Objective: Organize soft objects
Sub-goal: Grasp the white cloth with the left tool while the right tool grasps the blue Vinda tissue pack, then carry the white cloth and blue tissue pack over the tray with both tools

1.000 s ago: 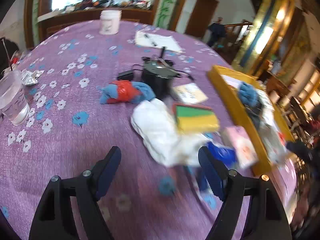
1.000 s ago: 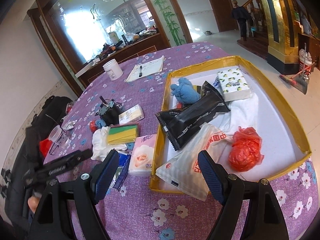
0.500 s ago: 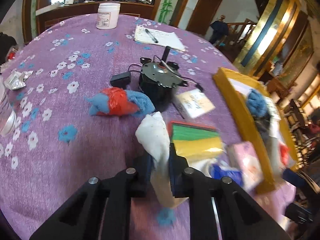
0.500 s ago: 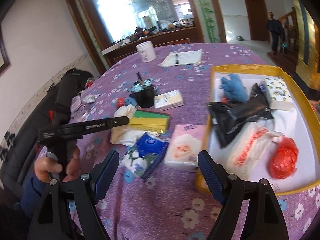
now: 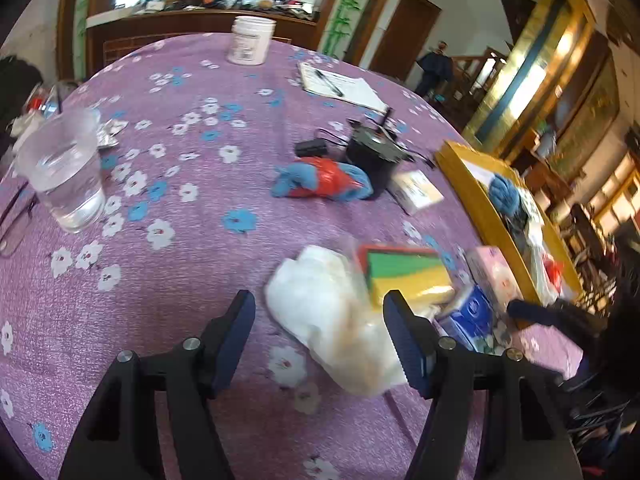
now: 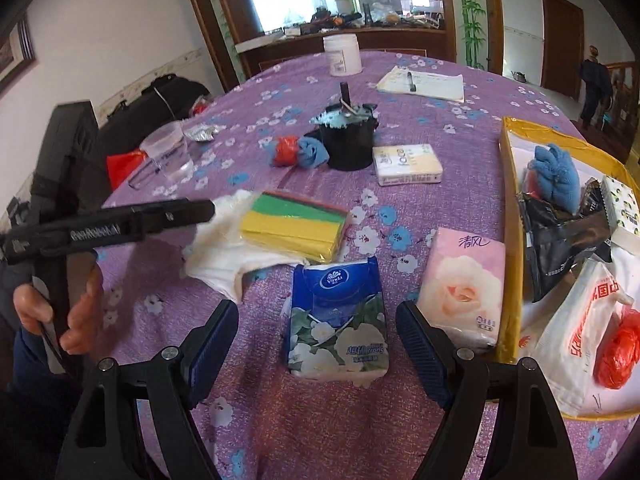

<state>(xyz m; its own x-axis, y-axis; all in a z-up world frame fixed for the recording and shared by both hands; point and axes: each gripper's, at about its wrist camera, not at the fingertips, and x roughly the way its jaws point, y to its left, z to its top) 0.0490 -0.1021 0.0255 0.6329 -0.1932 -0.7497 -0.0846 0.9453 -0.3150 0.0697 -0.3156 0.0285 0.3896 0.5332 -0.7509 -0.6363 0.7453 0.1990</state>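
Note:
A crumpled white cloth (image 5: 328,312) lies on the purple tablecloth between the fingers of my left gripper (image 5: 320,336). Its jaws are opening and the pads do not press the cloth. Seen from the right wrist, the left gripper (image 6: 204,211) hangs over the same white cloth (image 6: 216,256), held by a hand (image 6: 76,312). My right gripper (image 6: 318,344) is open around a blue tissue pack (image 6: 336,320) without touching it. Beside the cloth sits a green and yellow sponge pack (image 6: 296,226), and a pink tissue pack (image 6: 460,280) leans by the yellow tray (image 6: 508,220).
The tray holds a blue cloth (image 6: 556,176), a black packet, a white bag and a red bag. A blue and red cloth bundle (image 5: 320,182), a black motor (image 5: 372,152), a yellow tissue pack (image 6: 408,164), a water cup (image 5: 64,172), a white jar and a notepad stand farther back.
Half a second ago the left gripper was shut on the white cloth and lifting it. Now it has let go and drawn back. The right gripper swung left from the tray to the blue tissue pack.

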